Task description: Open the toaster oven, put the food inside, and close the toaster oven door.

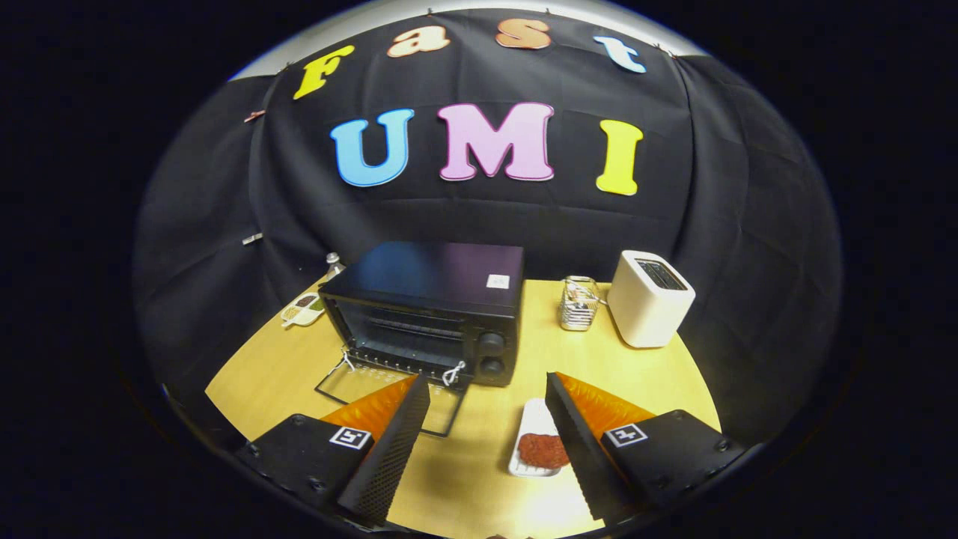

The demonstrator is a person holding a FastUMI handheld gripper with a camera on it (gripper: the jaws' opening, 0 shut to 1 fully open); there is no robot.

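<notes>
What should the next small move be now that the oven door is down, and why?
Probably swing right and lower the gripper onto the small white tray of food. The toaster oven door already lies open on the table, the fingers are spread and empty, and the tray sits beside the right finger, not centred between them.
</notes>
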